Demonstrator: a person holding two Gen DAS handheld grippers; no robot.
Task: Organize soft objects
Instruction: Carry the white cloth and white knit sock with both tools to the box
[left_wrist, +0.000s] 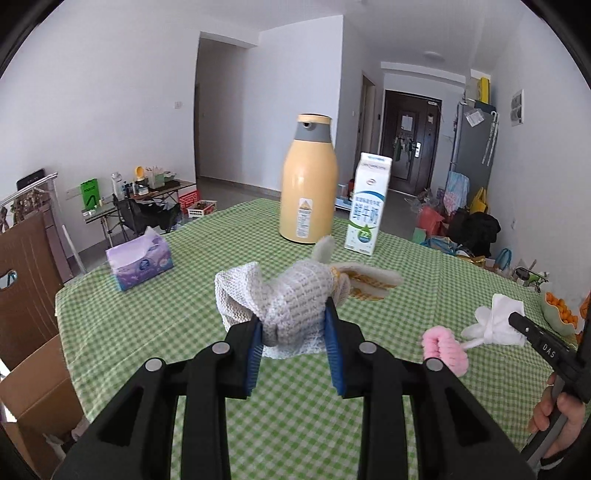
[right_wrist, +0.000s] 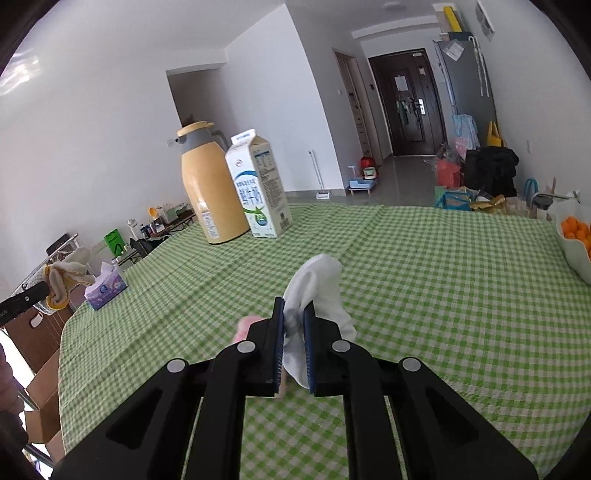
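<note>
Only left view shows pink cuff (left_wrist: 445, 349) below right tool (left_wrist: 517, 319).

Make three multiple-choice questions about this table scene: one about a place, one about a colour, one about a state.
1. Where does the milk carton stand?
A. beside the thermos jug
B. on the tissue box
C. in the bowl of oranges

2. What colour is the checked tablecloth?
A. red
B. green
C. blue

3. What is the left gripper doing?
A. standing open, with nothing in it
B. lying on the table
C. clamping a knitted work glove

Answers:
1 A, the two stand side by side.
2 B, green and white checks.
3 C, its pads press on the glove, above the cloth.
</note>
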